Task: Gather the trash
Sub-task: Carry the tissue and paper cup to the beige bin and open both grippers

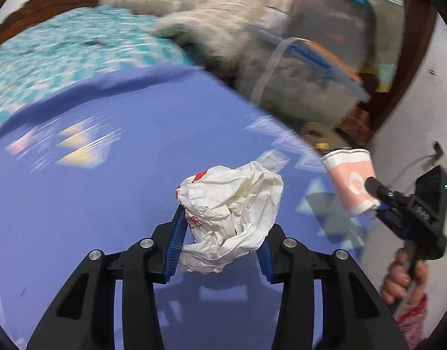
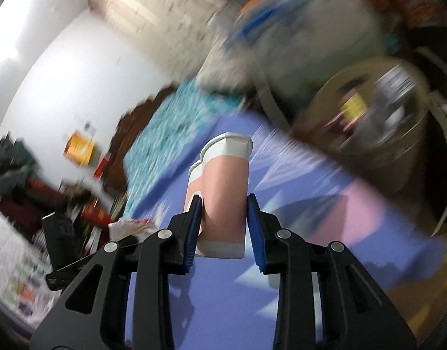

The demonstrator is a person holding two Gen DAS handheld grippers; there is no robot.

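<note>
A crumpled white plastic bag (image 1: 232,210) with red print is pinched between the blue pads of my left gripper (image 1: 220,227), lifted above the purple sheet (image 1: 77,204). At the right of the left wrist view my right gripper (image 1: 372,195), held by a hand (image 1: 398,277), carries a squashed pink and white paper cup (image 1: 350,180). In the right wrist view that cup (image 2: 226,192) lies lengthwise between the blue pads of the right gripper (image 2: 225,224), which press its sides. The white bag (image 2: 127,227) and the left gripper show blurred at the lower left.
The purple sheet (image 2: 223,291) with pale triangle prints covers a bed beside a teal patterned blanket (image 1: 63,49). A round tan bin (image 2: 366,122) with mixed items inside stands at the right. Clear storage boxes (image 1: 308,67) and grey fabric (image 1: 220,20) pile behind. Clutter lines the floor (image 2: 33,204).
</note>
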